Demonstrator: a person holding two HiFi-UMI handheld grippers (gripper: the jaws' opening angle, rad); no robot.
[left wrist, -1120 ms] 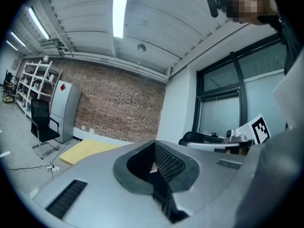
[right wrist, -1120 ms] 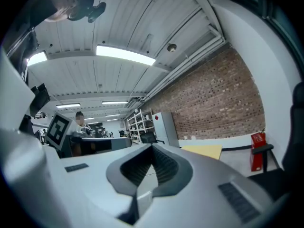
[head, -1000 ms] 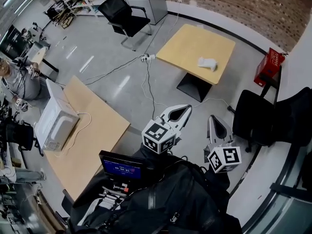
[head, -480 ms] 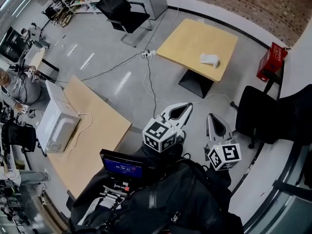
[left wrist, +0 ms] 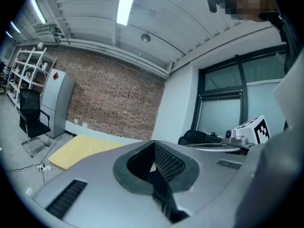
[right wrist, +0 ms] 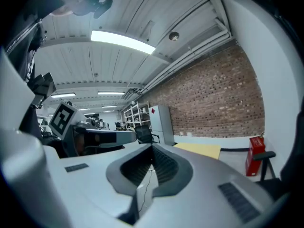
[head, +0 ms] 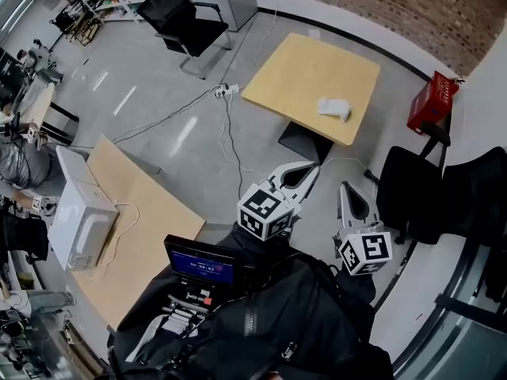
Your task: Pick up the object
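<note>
A small white object [head: 333, 108] lies on the square wooden table [head: 301, 70] across the floor, well ahead of both grippers. My left gripper [head: 314, 168] is held at waist height and points toward that table, its jaws shut with nothing between them [left wrist: 153, 143]. My right gripper [head: 346, 188] is beside it on the right, also shut and empty [right wrist: 152, 147]. The table's yellow top [left wrist: 80, 148] shows far off in the left gripper view and again as a thin strip [right wrist: 199, 149] in the right gripper view. The object itself cannot be made out in either gripper view.
A red box [head: 432, 104] stands by the wall right of the table. Black chairs [head: 412, 196] are close on the right, another [head: 178, 14] at the back. Cables [head: 230, 133] cross the floor. A long table [head: 150, 212] with a white microwave [head: 79, 220] is on the left.
The head view has swung a little, so the long table and microwave sit lower and further left. Both grippers stay shut and in much the same place.
</note>
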